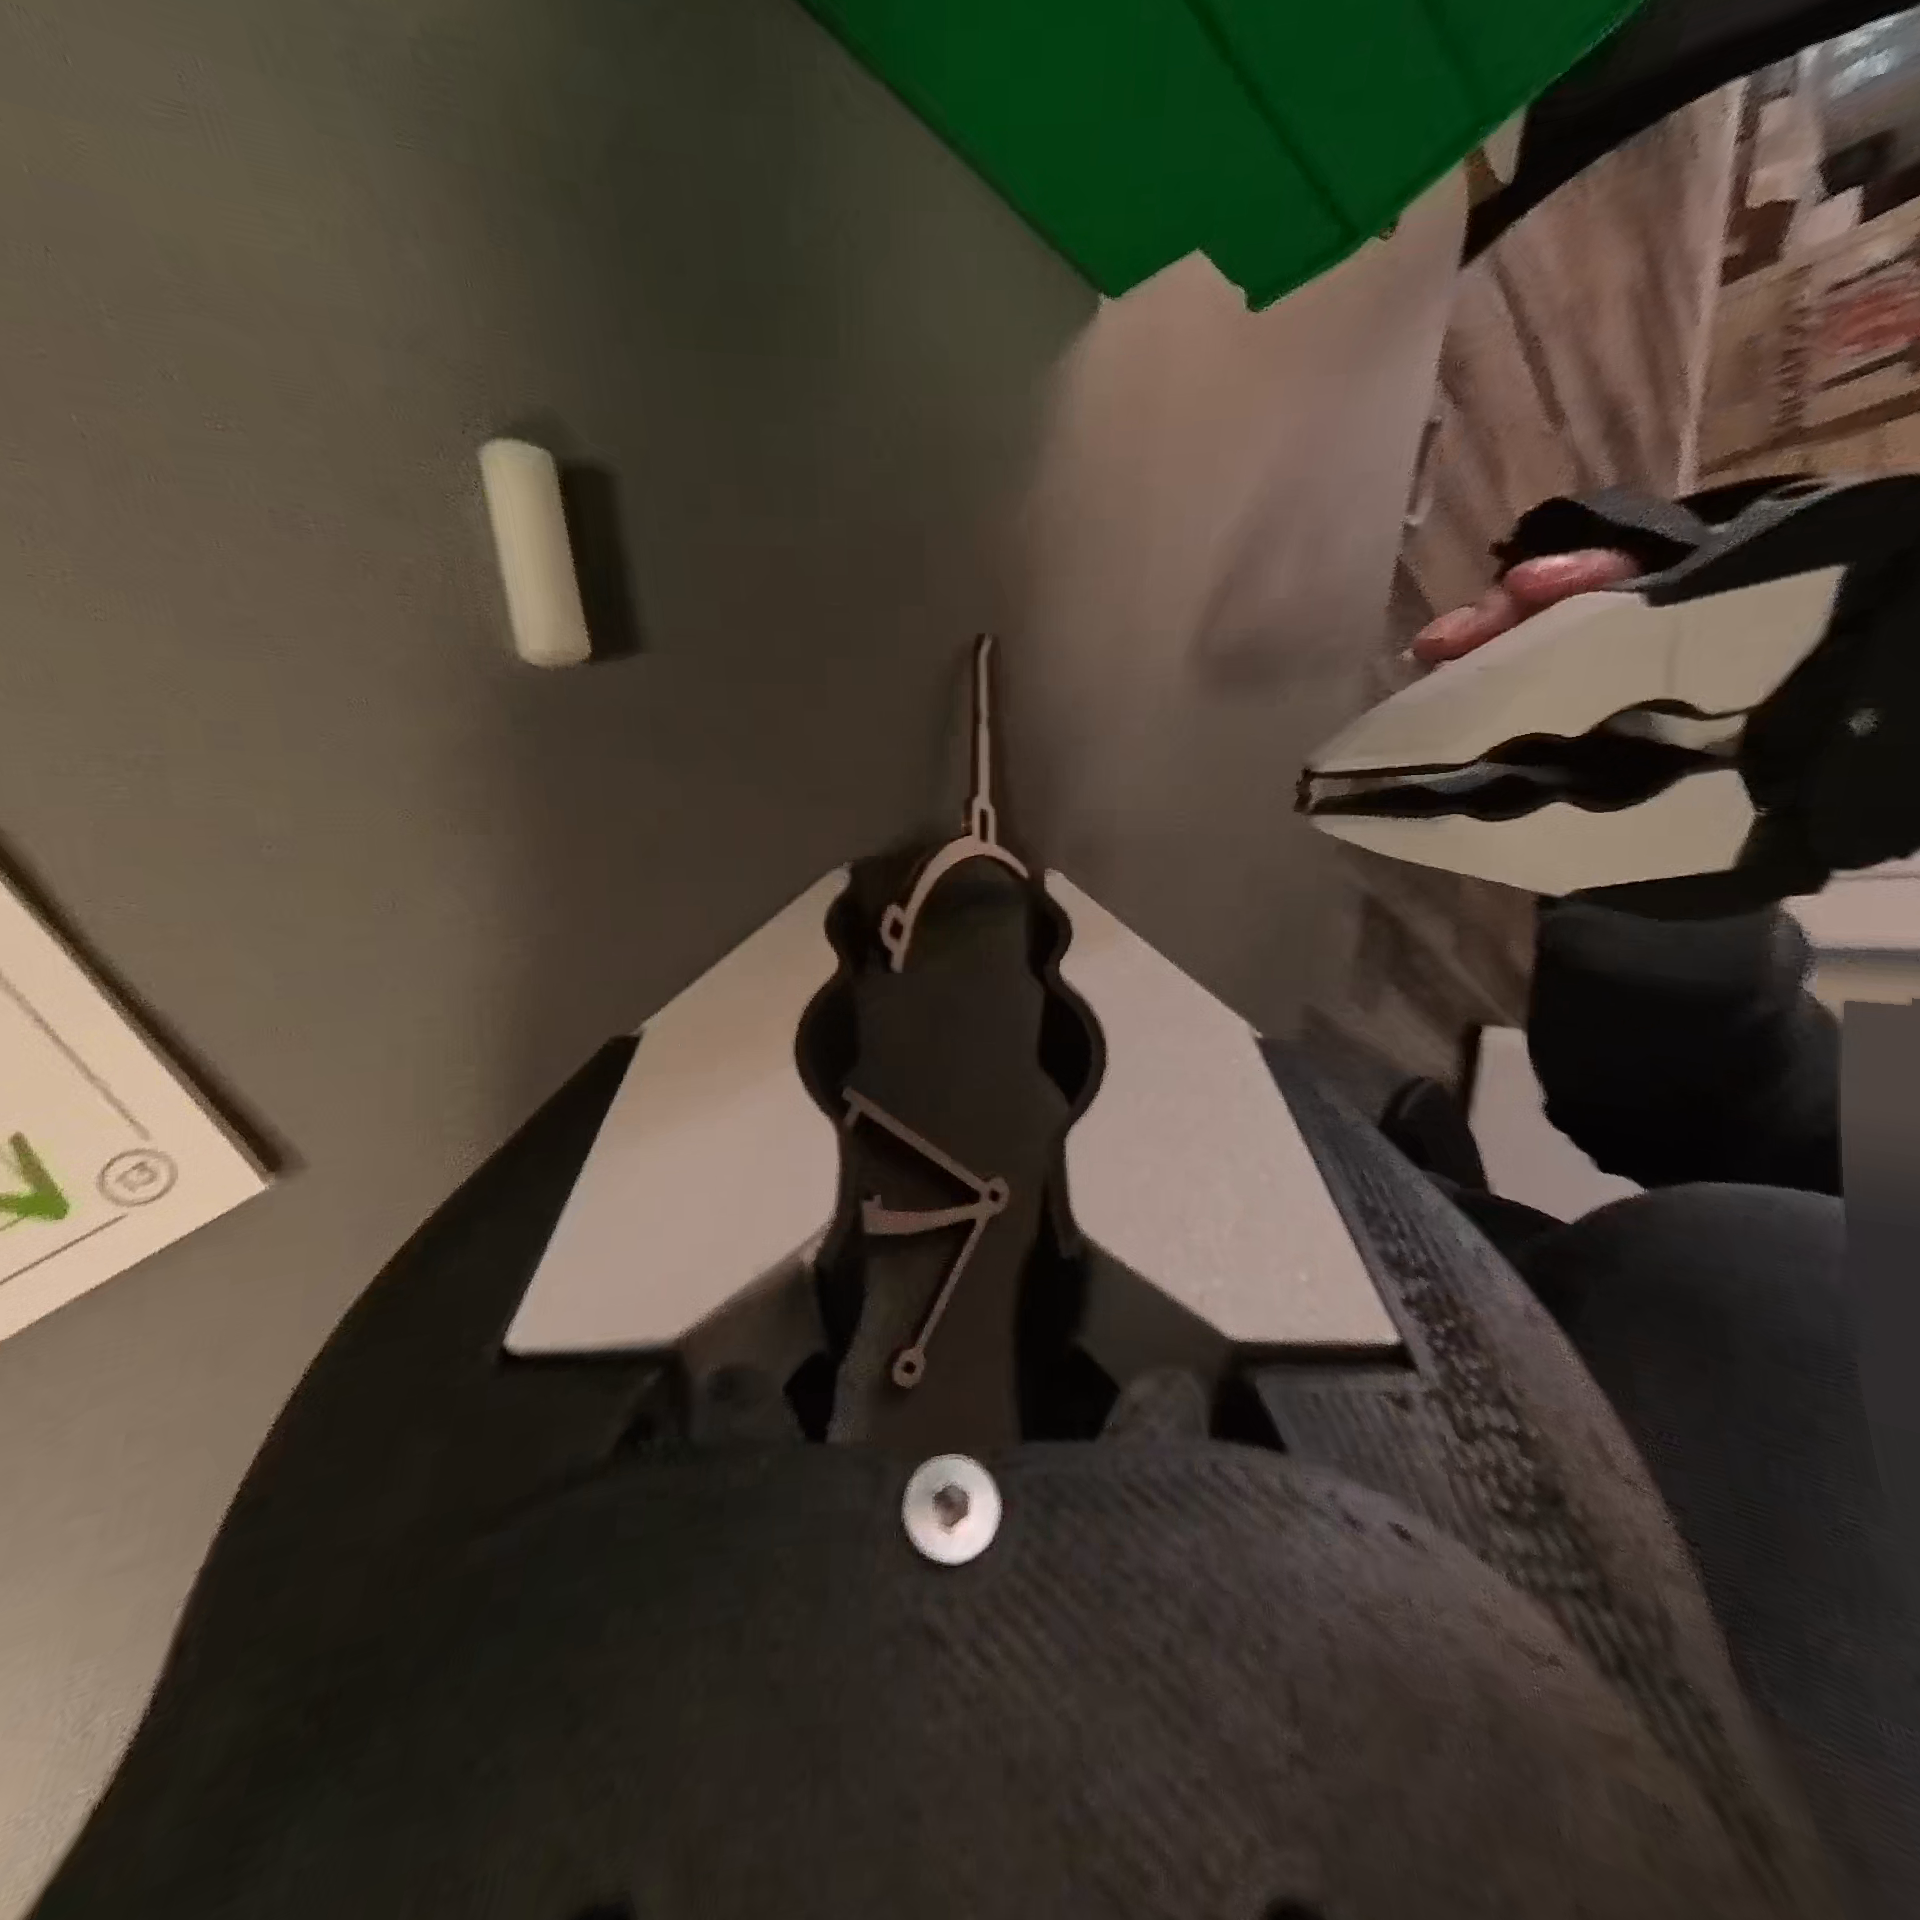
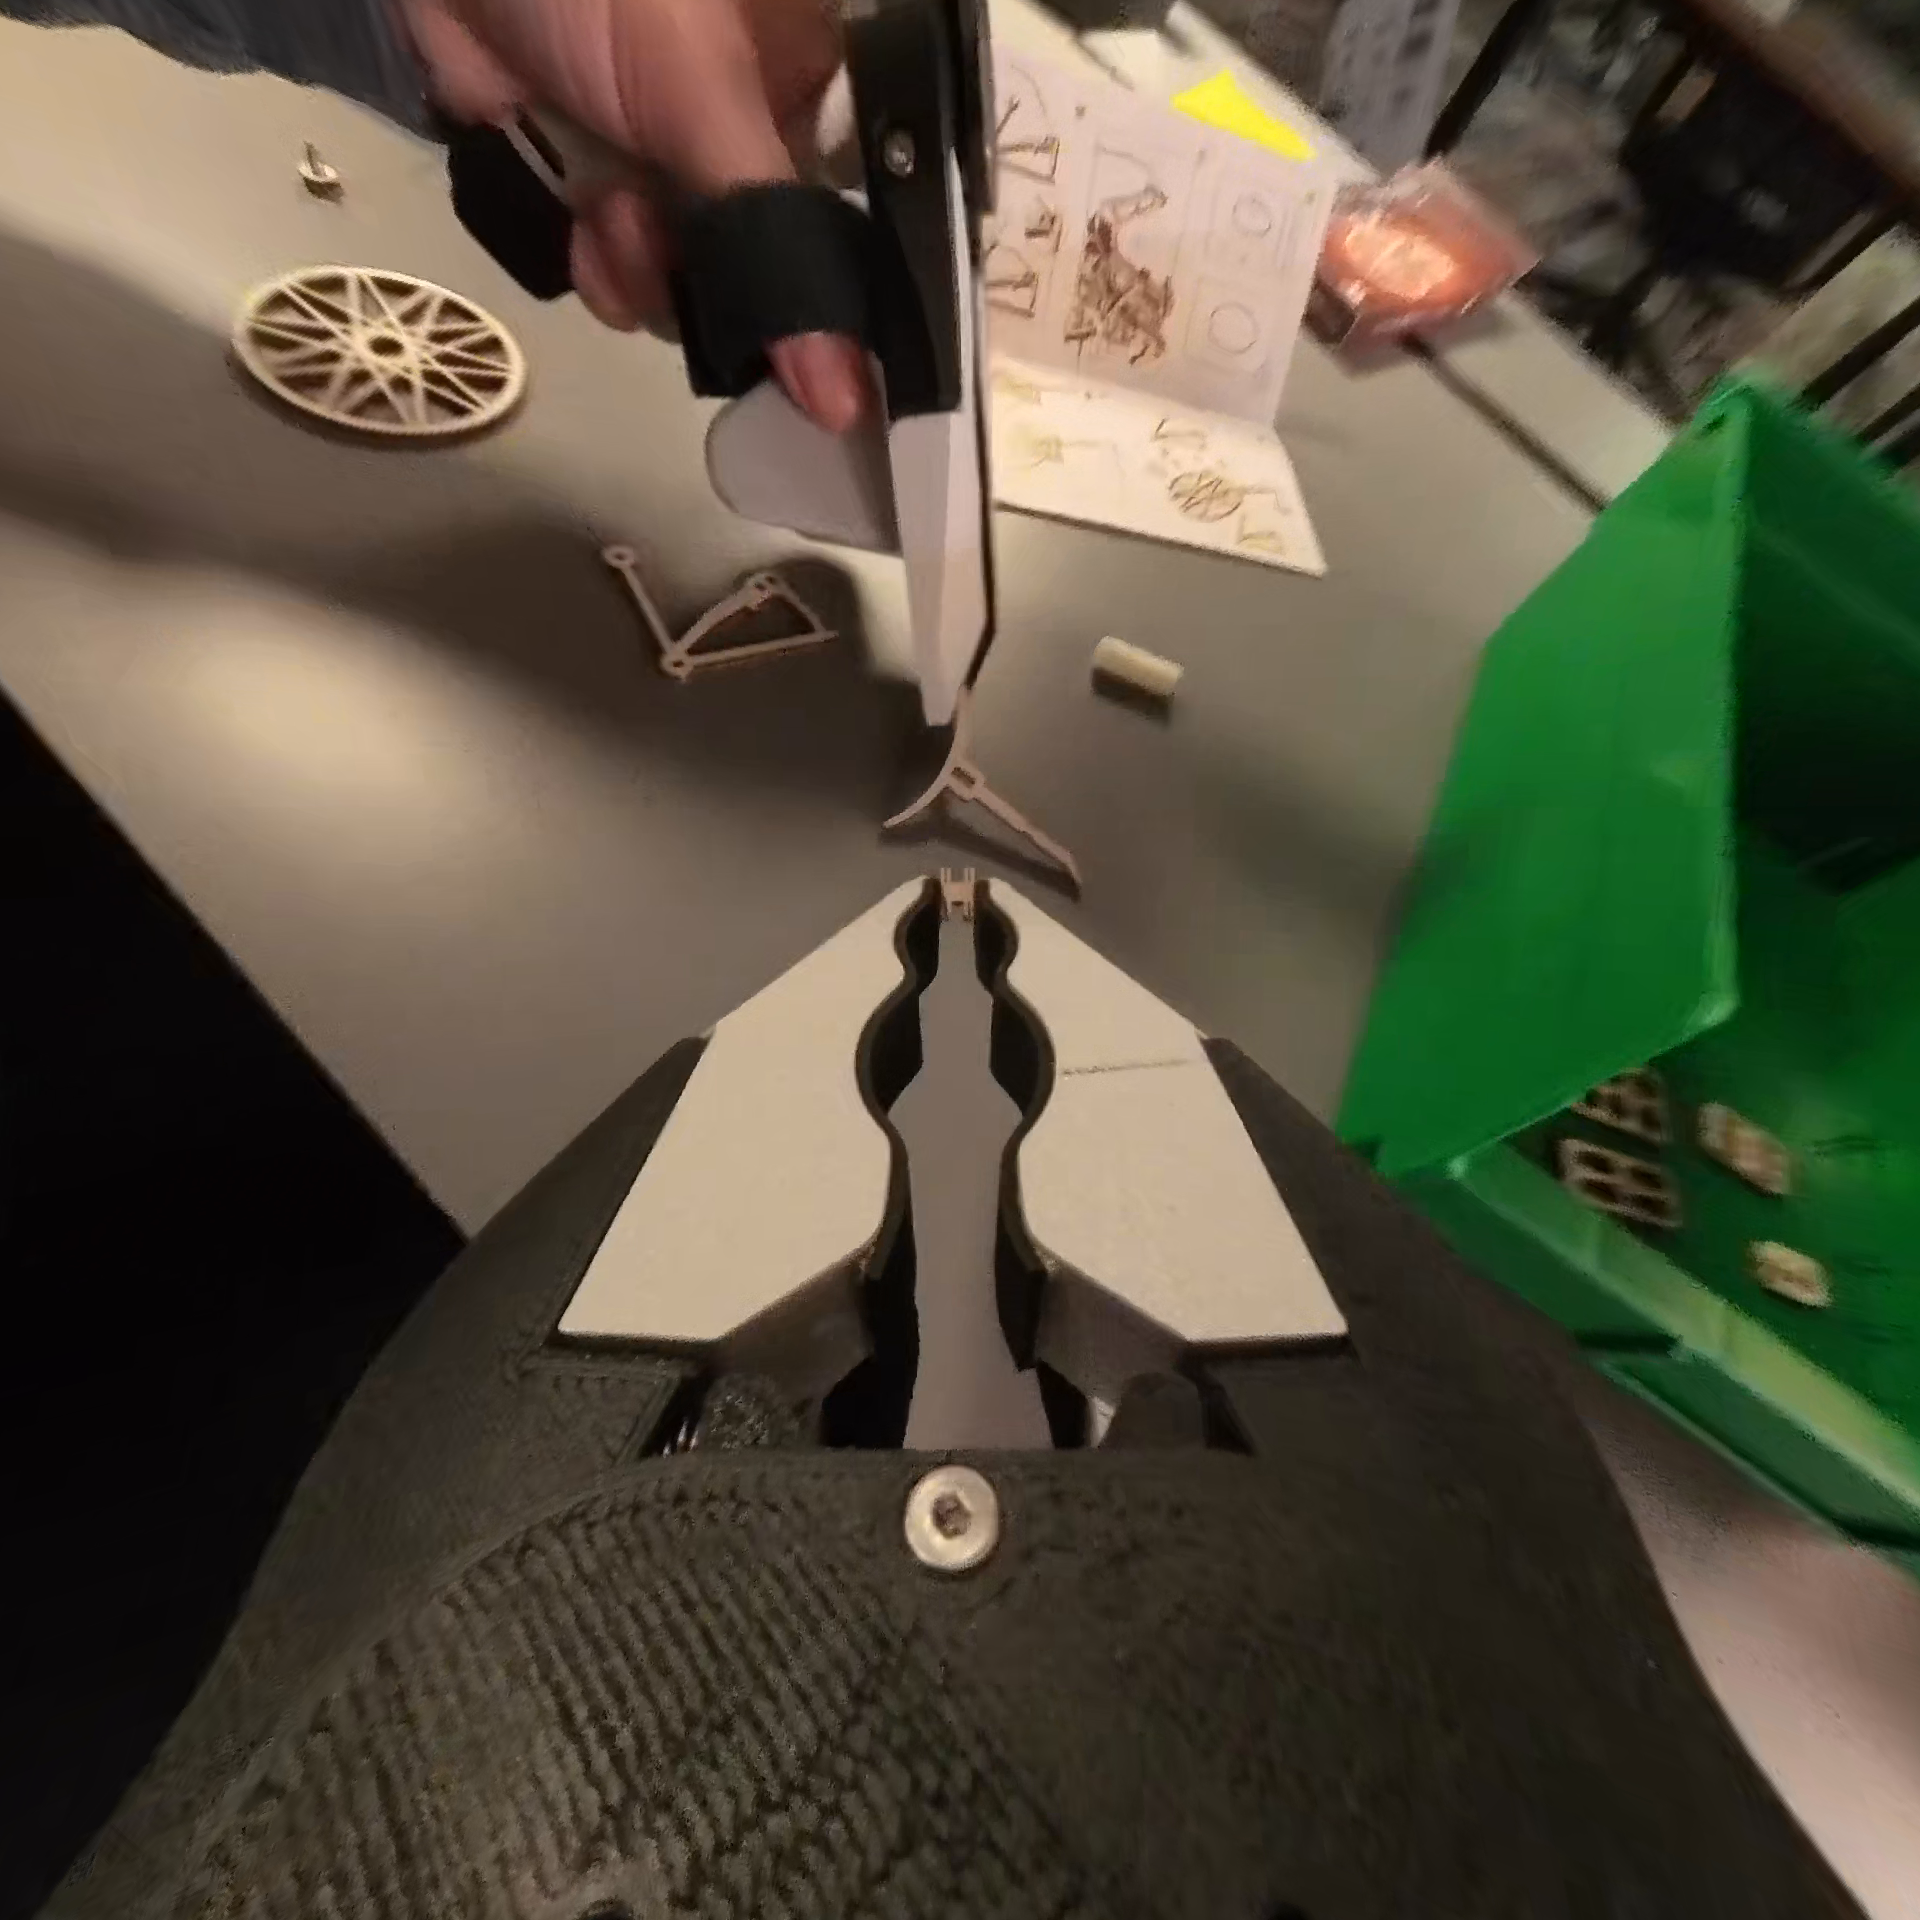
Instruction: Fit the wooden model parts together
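My left gripper (image 1: 951, 873) is shut on a thin wooden frame part (image 1: 982, 727) whose narrow stem sticks out past the fingertips. In the right wrist view the left gripper (image 2: 951, 707) points down from above and the frame part (image 2: 977, 821) hangs at its tip, just over the grey table. My right gripper (image 2: 958, 888) is shut on a tiny wooden connector piece (image 2: 958, 896) held at its very tip, just short of the frame part. The right gripper (image 1: 1309, 800) also shows at the right of the left wrist view.
A wooden spoked wheel (image 2: 379, 353), a second flat frame piece (image 2: 717, 634), a small wooden bit (image 2: 317, 166) and a white cylinder (image 2: 1138, 675) lie on the table. A green bin (image 2: 1714, 831) with wooden pieces stands right. An instruction sheet (image 2: 1143, 312) lies behind. To reach the white cylinder (image 2: 1138, 675) in a straight line is about 7 cm for my left fingers, about 15 cm for my right. It is also in sight in the left wrist view (image 1: 578, 549).
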Action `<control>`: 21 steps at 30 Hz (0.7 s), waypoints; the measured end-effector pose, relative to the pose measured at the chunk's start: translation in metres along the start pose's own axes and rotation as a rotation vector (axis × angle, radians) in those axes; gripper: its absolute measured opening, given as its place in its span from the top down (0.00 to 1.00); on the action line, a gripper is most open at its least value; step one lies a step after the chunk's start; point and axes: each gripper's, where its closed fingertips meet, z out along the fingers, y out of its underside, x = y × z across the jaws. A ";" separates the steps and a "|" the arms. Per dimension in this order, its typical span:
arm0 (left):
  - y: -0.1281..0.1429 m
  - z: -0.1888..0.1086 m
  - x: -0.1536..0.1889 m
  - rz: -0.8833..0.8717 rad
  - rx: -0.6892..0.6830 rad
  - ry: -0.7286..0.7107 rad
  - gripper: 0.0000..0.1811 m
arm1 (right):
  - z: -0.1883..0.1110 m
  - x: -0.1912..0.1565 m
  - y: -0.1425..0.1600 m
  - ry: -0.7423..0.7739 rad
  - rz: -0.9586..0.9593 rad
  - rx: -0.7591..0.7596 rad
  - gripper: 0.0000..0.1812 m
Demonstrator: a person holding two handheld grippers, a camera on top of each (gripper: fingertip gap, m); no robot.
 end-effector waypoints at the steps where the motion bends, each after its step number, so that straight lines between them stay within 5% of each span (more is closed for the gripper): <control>1: -0.001 -0.002 -0.003 0.021 0.018 -0.048 0.81 | -0.001 0.004 -0.002 0.039 -0.049 0.016 0.98; 5: -0.012 -0.024 -0.005 0.182 0.186 -0.233 0.71 | -0.002 0.012 -0.017 0.177 -0.319 0.103 0.98; 10: -0.014 -0.033 0.082 0.222 0.334 0.259 0.82 | -0.001 -0.001 -0.043 0.185 -0.525 0.206 0.98; 21: -0.005 -0.030 0.090 0.263 0.327 0.347 0.99 | -0.002 -0.007 -0.058 0.158 -0.590 0.229 0.98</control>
